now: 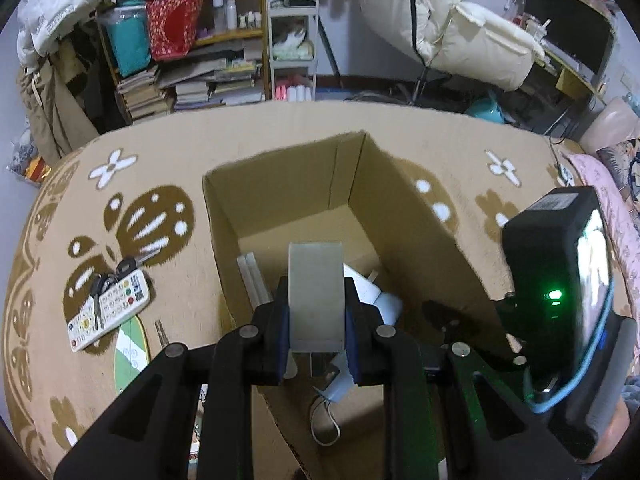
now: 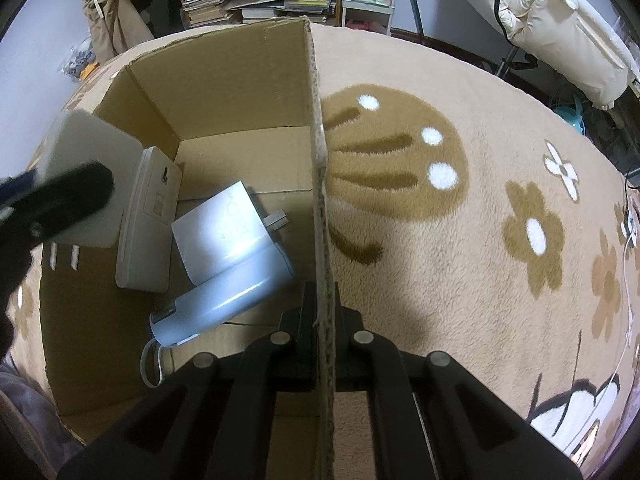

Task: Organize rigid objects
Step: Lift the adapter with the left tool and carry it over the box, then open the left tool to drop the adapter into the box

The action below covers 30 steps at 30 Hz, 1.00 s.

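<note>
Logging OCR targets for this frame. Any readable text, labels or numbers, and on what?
None reads cleanly.
White adapter in the cardboard box: faint embossed letters, illegible.
Remote control on the blanket: button markings too small.
Right gripper housing label: blurred.
White block in left gripper: blank.

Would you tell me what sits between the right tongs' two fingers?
The box's right wall stands edge-on between the right tongs, seen in the right wrist view.

No text can be read with certainty; faint embossed letters on the white box [image 2: 224, 228] and print on the remote control [image 1: 110, 308] stay illegible.
</note>
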### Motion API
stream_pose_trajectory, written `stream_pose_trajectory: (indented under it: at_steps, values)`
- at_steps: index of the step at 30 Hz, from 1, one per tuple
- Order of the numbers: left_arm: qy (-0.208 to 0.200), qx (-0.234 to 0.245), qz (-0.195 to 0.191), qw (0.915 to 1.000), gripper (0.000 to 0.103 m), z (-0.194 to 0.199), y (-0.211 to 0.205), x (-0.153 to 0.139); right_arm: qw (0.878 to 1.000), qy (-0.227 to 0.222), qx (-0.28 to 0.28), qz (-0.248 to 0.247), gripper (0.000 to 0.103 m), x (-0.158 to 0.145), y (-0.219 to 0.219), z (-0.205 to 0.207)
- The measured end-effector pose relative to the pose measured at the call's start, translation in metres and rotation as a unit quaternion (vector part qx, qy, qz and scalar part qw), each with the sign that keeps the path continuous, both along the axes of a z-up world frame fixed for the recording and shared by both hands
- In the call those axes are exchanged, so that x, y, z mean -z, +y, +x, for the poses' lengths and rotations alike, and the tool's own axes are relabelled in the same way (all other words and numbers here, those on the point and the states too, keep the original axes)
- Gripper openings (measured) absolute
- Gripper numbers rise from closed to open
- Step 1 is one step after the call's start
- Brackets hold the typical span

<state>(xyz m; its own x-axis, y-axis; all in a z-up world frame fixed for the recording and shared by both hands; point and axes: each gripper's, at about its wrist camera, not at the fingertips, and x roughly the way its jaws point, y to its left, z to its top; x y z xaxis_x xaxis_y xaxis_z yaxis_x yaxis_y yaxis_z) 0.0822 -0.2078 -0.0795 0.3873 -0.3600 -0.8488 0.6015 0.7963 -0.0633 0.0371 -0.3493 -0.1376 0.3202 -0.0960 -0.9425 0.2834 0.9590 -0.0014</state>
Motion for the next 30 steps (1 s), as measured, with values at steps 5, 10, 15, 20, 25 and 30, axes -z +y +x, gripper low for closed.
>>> stream_pose_trajectory:
  at_steps: [5, 10, 15, 20, 25, 30]
  values:
    - [0.011, -0.006, 0.022, 0.9997, 0.021, 0.006, 0.0, 0.01, 1.0, 0.0, 0.0, -0.001, 0.005, 0.0, 0.001, 0.0]
    - [0.017, -0.008, 0.034, 0.9992, 0.021, 0.009, 0.0, 0.016, 1.0, 0.0, 0.0, -0.001, 0.005, 0.001, 0.002, 0.0]
    - [0.024, -0.001, 0.034, 0.9991, 0.022, 0.008, -0.002, 0.02, 1.0, 0.0, -0.001, -0.002, 0.005, 0.001, 0.001, 0.001]
    - [0.006, -0.004, 0.049, 0.9988, 0.021, 0.006, -0.004, 0.02, 1.0, 0.001, 0.0, -0.003, 0.005, 0.002, 0.003, 0.001]
    - [0.001, -0.007, 0.038, 0.9992, 0.021, 0.009, -0.001, 0.011, 1.0, 0.001, 0.0, -0.002, 0.005, 0.002, 0.003, 0.001]
    - [-0.001, -0.014, 0.036, 0.9992, 0.021, 0.012, 0.003, 0.003, 1.0, 0.001, -0.001, -0.003, 0.005, 0.002, 0.004, 0.001]
